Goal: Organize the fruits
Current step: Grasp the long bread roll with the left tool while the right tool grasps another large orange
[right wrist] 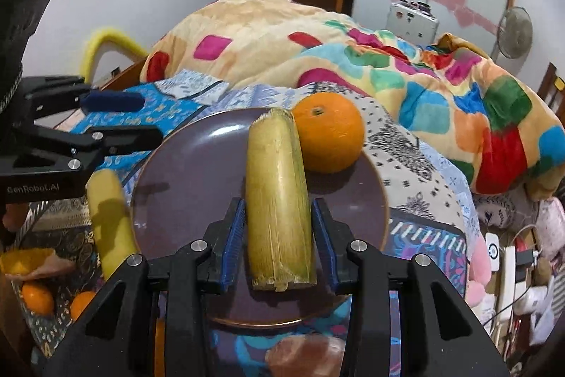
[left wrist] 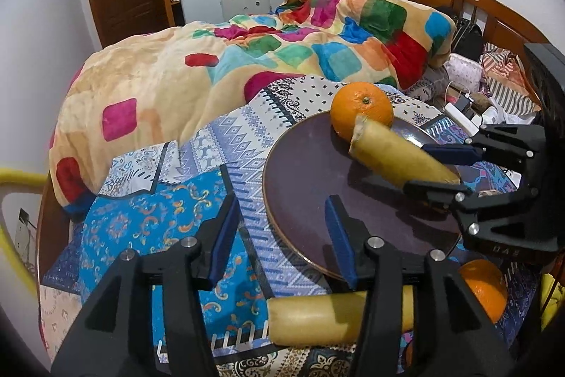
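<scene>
Over the plate [right wrist: 169,186], right claw [right wrist: 277,235] seemingly grips the sugarcane piece [right wrist: 277,196].

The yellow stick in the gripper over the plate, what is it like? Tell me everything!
The yellow stick is a thick, pale yellow-green piece with lengthwise fibres and rough, cut ends, like a peeled stalk. It lies along the right gripper, between its blue pads, over the dark plate. Its far end reaches the orange at the plate's rim; whether they touch is unclear. The left wrist view shows it tilted, far end lower.
</scene>
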`<action>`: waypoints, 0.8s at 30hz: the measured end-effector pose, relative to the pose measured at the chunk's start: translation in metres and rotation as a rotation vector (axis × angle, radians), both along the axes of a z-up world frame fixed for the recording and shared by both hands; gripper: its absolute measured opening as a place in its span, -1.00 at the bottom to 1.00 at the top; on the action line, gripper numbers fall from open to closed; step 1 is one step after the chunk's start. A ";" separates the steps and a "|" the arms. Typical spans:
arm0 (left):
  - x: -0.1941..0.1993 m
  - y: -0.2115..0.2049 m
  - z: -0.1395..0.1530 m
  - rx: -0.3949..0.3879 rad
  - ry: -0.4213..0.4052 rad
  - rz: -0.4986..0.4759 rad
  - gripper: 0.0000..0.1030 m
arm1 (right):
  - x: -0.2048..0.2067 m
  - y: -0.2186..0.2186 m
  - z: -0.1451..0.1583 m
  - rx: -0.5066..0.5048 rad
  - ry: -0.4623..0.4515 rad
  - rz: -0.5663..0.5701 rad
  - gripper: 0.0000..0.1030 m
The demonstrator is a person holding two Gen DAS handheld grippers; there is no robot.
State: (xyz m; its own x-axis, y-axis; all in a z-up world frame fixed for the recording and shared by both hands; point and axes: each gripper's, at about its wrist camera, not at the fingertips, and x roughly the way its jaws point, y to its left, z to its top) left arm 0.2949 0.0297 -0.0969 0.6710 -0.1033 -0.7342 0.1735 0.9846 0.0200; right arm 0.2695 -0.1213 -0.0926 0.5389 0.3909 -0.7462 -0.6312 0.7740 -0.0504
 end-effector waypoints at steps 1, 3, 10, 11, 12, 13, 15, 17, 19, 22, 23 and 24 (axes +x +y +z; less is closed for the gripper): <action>-0.001 0.001 0.000 -0.001 0.002 0.002 0.03 | 0.000 0.003 -0.002 -0.007 0.010 0.009 -0.32; -0.002 0.004 -0.001 -0.002 0.005 0.007 0.04 | 0.001 0.006 -0.003 -0.017 0.014 0.002 -0.32; -0.017 0.012 0.007 -0.013 -0.005 0.038 0.12 | -0.006 -0.009 0.012 0.005 -0.001 -0.043 -0.18; -0.021 0.012 0.009 -0.015 -0.006 0.042 0.13 | -0.009 -0.011 0.015 0.008 -0.007 -0.048 -0.18; -0.024 0.012 0.012 -0.016 -0.008 0.046 0.14 | -0.013 -0.014 0.018 0.013 -0.013 -0.053 -0.18; -0.029 0.012 0.014 -0.014 -0.011 0.050 0.14 | -0.018 -0.019 0.023 0.021 -0.022 -0.060 -0.17; -0.038 0.011 0.020 -0.010 -0.018 0.052 0.16 | -0.028 -0.024 0.030 0.034 -0.036 -0.071 -0.14; -0.051 0.010 0.026 -0.003 -0.029 0.055 0.23 | -0.039 -0.031 0.039 0.055 -0.050 -0.078 -0.06; -0.063 0.008 0.030 0.006 -0.038 0.060 0.26 | -0.050 -0.037 0.047 0.066 -0.071 -0.086 -0.02; -0.082 0.006 0.036 0.012 -0.040 0.061 0.28 | -0.069 -0.043 0.058 0.076 -0.106 -0.095 0.02; -0.089 0.006 0.037 0.010 -0.038 0.061 0.31 | -0.077 -0.046 0.062 0.084 -0.112 -0.096 0.05; -0.095 0.005 0.037 0.010 -0.036 0.061 0.32 | -0.082 -0.048 0.064 0.092 -0.115 -0.095 0.07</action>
State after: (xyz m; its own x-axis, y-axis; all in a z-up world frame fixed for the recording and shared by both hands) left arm 0.2001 0.0347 -0.0597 0.7015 -0.0544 -0.7105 0.1120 0.9931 0.0345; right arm 0.1875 -0.1690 -0.0283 0.6563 0.3983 -0.6408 -0.5494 0.8344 -0.0441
